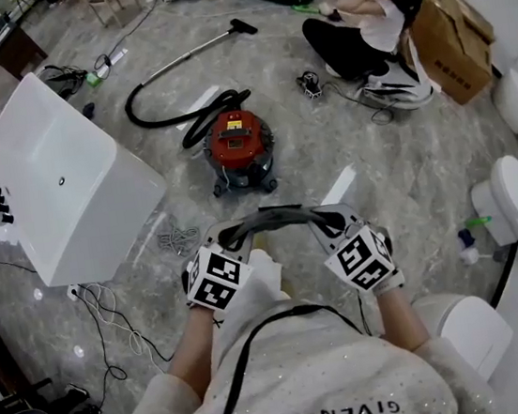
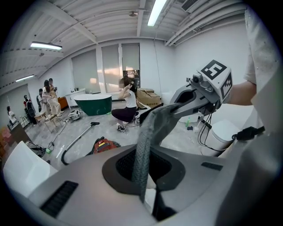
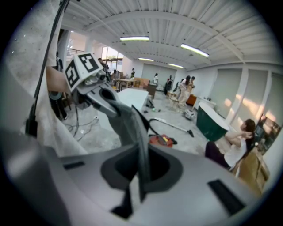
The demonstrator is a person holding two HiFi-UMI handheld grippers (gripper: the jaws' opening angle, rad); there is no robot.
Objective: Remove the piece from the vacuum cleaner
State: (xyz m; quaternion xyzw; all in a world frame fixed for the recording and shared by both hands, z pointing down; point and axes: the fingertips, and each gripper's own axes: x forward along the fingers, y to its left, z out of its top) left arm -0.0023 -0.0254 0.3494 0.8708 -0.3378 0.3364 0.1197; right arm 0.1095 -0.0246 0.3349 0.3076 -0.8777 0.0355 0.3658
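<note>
The red canister vacuum cleaner (image 1: 240, 147) stands on the marble floor ahead of me, its black hose (image 1: 167, 119) and wand (image 1: 196, 49) trailing to the far left. It also shows as the vacuum cleaner (image 2: 105, 145) and the vacuum cleaner (image 3: 161, 140) in the gripper views. A curved dark grey band (image 1: 274, 215) spans between my grippers, clear of the vacuum. My left gripper (image 1: 235, 237) is shut on its left end and my right gripper (image 1: 325, 221) on its right end. The band (image 2: 146, 141) runs from the left gripper (image 2: 146, 178) up to the right gripper (image 2: 174, 108). The right gripper view shows the band (image 3: 132, 128) in the right gripper (image 3: 137, 178).
A white bathtub (image 1: 66, 179) stands at the left with cables (image 1: 112, 315) beside it. Two toilets (image 1: 514, 201) (image 1: 464, 326) line the right side. A person (image 1: 358, 27) sits on the floor beyond the vacuum, next to a cardboard box (image 1: 449, 34).
</note>
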